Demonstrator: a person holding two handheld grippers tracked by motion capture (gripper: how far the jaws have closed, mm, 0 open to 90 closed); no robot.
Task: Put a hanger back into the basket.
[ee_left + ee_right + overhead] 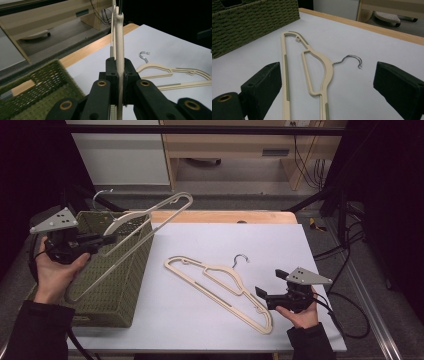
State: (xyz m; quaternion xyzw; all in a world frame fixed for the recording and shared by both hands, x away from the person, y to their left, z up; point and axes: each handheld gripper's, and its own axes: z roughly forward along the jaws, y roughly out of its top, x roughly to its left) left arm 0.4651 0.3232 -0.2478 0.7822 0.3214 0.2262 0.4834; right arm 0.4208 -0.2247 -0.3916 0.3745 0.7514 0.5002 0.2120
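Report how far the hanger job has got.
Nothing looks finished. In hand: the left gripper has its jaws clamped on one cream hanger, held above the green basket. Left: the second hanger lies flat on the table, before the open right gripper.

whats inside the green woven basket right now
The lower end of the cream plastic hanger held by the left gripper dips into the green woven basket. Its floor looks bare, though the near wall hides part of it.
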